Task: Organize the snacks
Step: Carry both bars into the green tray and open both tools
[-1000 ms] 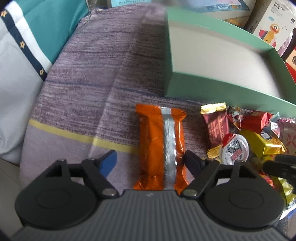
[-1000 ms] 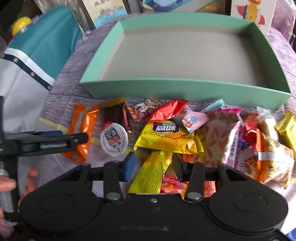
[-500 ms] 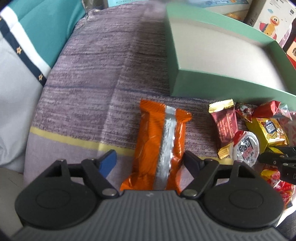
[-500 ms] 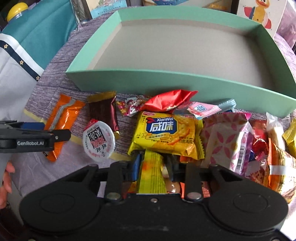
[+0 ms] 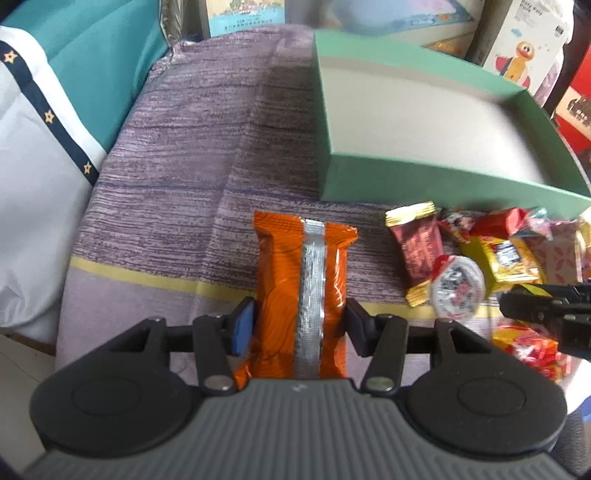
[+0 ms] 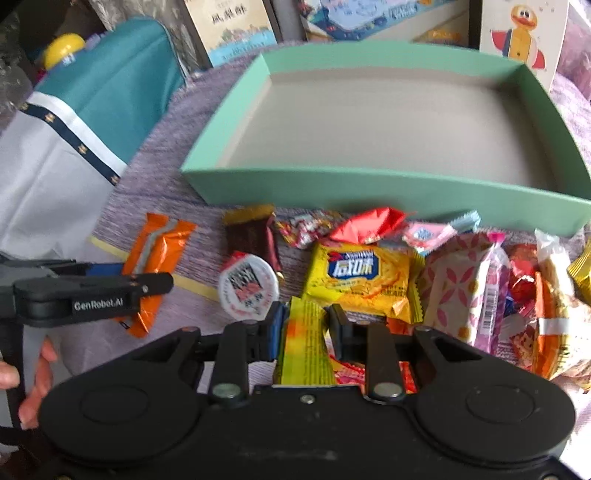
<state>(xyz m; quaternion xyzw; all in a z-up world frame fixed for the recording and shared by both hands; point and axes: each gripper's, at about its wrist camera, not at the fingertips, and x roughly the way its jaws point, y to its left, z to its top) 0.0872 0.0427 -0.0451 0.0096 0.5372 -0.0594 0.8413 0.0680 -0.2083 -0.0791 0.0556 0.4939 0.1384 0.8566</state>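
Observation:
An orange snack packet (image 5: 288,266) with a silver seam lies on the purple cloth, left of the snack pile. My left gripper (image 5: 299,328) straddles its near half. The jaws are closing and both pads touch its sides. My right gripper (image 6: 306,326) is closing on a slim yellow packet (image 6: 306,347) at the near edge of the pile, pads against it. Behind the pile stands a shallow green box (image 6: 369,184) with nothing inside. The orange packet (image 6: 162,243) also shows in the right wrist view.
The pile holds a yellow cracker packet (image 6: 358,280), a round sealed cup (image 6: 247,288), a brown candy (image 6: 251,232) and several other wrappers. Teal and white fabric (image 5: 44,110) lies to the left. Picture boxes (image 6: 236,29) stand behind the box. A hand (image 6: 37,369) shows at the lower left.
My left jaws have narrowed from wide apart onto the orange packet. My right jaws have come in on the slim yellow packet.

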